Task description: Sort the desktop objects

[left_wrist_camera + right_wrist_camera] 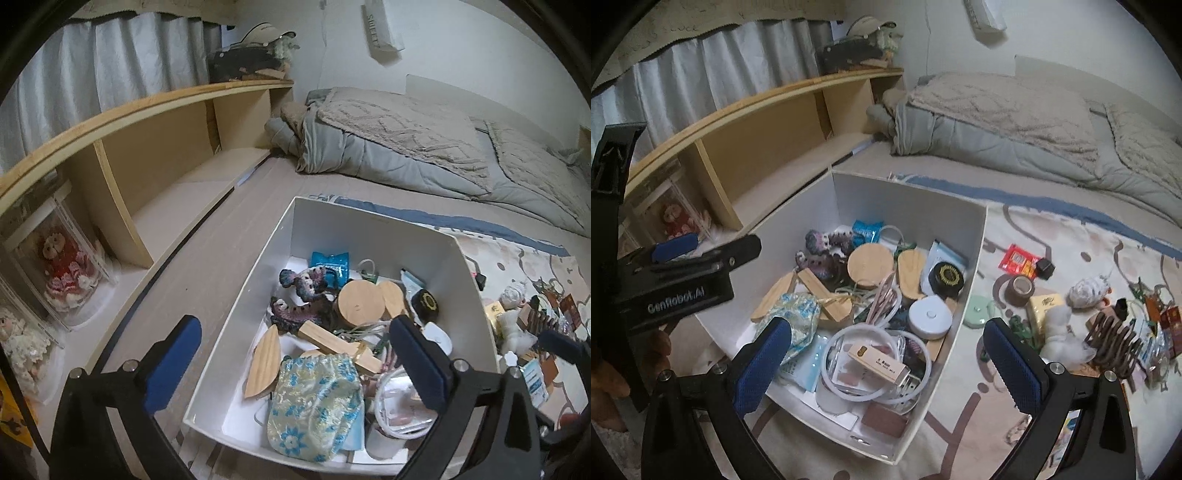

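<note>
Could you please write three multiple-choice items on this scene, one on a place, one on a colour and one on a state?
1. Where does the roll of brown tape lie?
A. inside the white box
B. on the patterned mat, right of the white box
C. on the wooden shelf

2. What colour are the pads on the gripper fingers?
A. blue
B. red
C. yellow

3. How does the right gripper stand?
A. shut on the tape
B. shut on nothing
C. open, holding nothing

Answers:
1. B, the tape sits on the mat outside the box wall.
2. A, both pads show blue.
3. C, the fingers stand wide apart with nothing pressed between them.
</note>
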